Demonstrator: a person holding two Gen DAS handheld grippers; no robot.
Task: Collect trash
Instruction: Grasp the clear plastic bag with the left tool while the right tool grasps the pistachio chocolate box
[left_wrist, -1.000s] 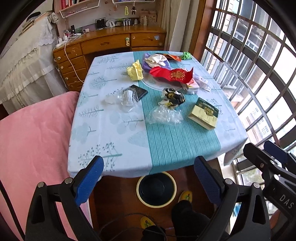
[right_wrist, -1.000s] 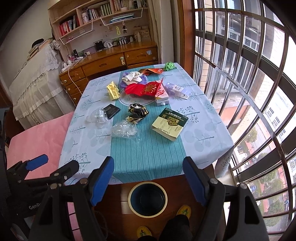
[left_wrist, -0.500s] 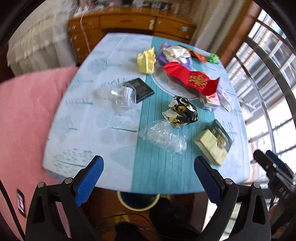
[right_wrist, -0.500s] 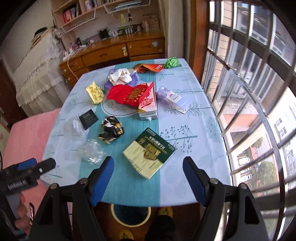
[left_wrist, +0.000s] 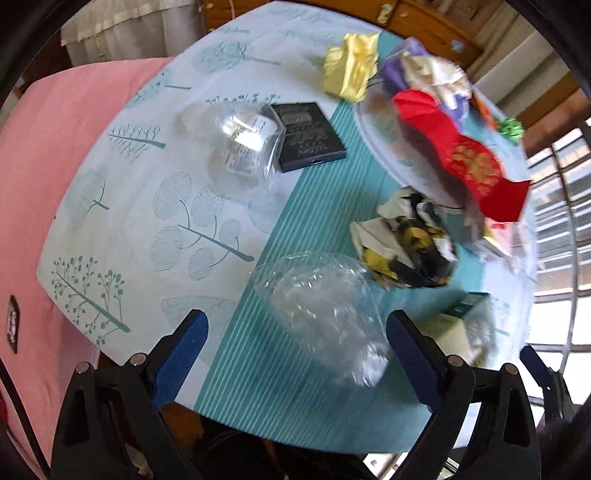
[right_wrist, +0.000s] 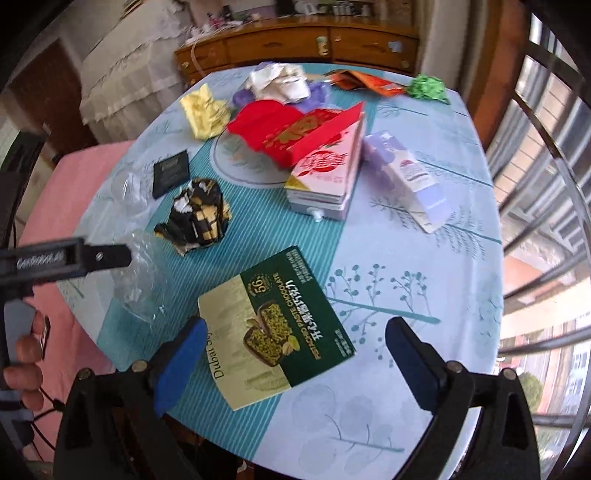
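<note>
The crumpled clear plastic wrap (left_wrist: 328, 314) lies on the teal striped band of the tablecloth (left_wrist: 122, 229), close to the table's near edge, and it sits between the spread blue pads of the left gripper (left_wrist: 295, 354), which hangs over it with nothing clamped. Just beside it, toward the window side, the green and cream chocolate box (right_wrist: 273, 325) lies flat near the same edge; the right gripper (right_wrist: 291, 358) hangs over that box with its jaws wide apart, the left pad over the box's cream end (whether it touches the card cannot be told). Farther in from the edge rests a black and yellow crumpled wrapper (left_wrist: 406, 247), and beyond it, toward the middle of the table, a red envelope (right_wrist: 291, 129) leans over a pink carton (right_wrist: 325, 173). On the pale tree-printed side lie a clear plastic shell (left_wrist: 243, 144) and, touching it, a small black packet (left_wrist: 308, 134). Near the far edge are a crumpled yellow paper (left_wrist: 351, 66), a white and purple wad (right_wrist: 280, 83), an orange wrapper (right_wrist: 365, 81) and a green ball of paper (right_wrist: 428, 86). A lilac tube box (right_wrist: 410, 177) lies toward the window-side edge. In the right wrist view the left gripper's black body enters from the left edge, the person's hand (right_wrist: 22, 354) on its handle.
</note>
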